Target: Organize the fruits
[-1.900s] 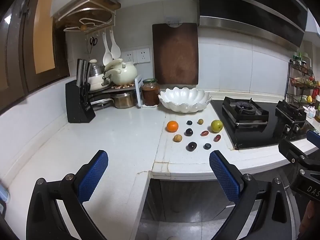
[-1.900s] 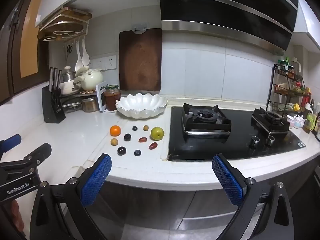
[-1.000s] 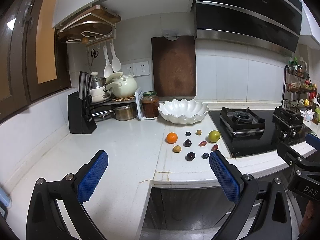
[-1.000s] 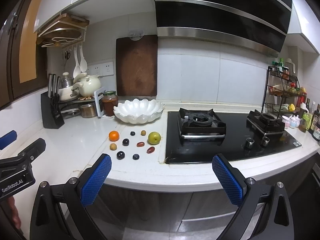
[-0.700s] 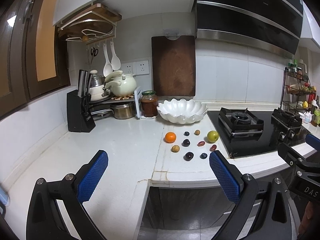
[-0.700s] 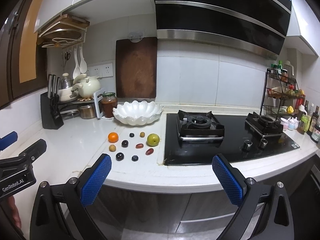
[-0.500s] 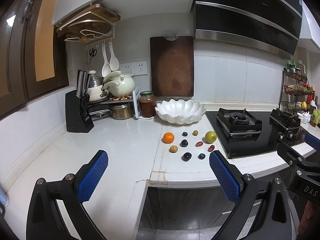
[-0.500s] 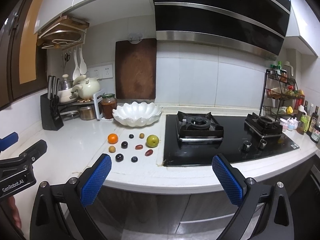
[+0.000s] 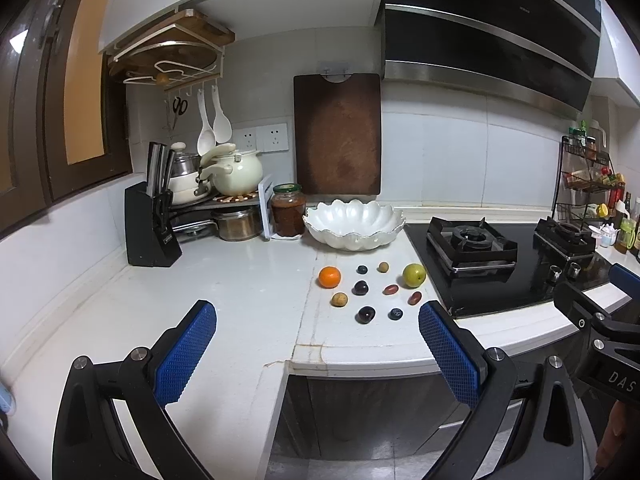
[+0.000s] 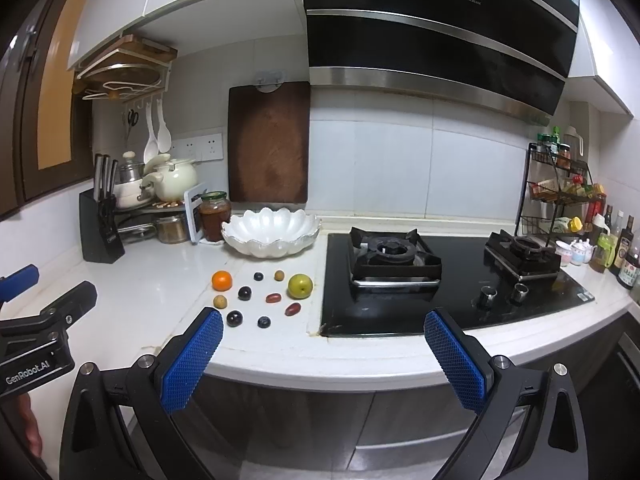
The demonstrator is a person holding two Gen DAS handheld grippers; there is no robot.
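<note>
Several fruits lie on the white counter [image 9: 248, 292] in front of an empty white scalloped bowl [image 9: 354, 226] [image 10: 272, 232]: an orange [image 9: 329, 277] [image 10: 222, 281], a green apple [image 9: 414, 275] [image 10: 300, 286], dark plums [image 9: 365, 314] [image 10: 235, 318], red dates [image 9: 391, 289] [image 10: 293, 309] and small tan fruits [image 9: 339, 299] [image 10: 220, 301]. My left gripper [image 9: 316, 340] is open and empty, held back from the counter's front edge. My right gripper [image 10: 322, 344] is open and empty too, off the front edge, before the stove.
A black gas stove [image 10: 440, 276] lies right of the fruit. A knife block [image 9: 150, 224], pots [image 9: 236, 172] and a jar [image 9: 288, 210] stand at the back left, a cutting board [image 9: 338, 136] hangs on the wall, and a spice rack [image 10: 560, 188] stands far right.
Both grippers have pulled back and risen a little, so the counter and fruits look smaller and farther. Both stay open; the fruits have not moved.
</note>
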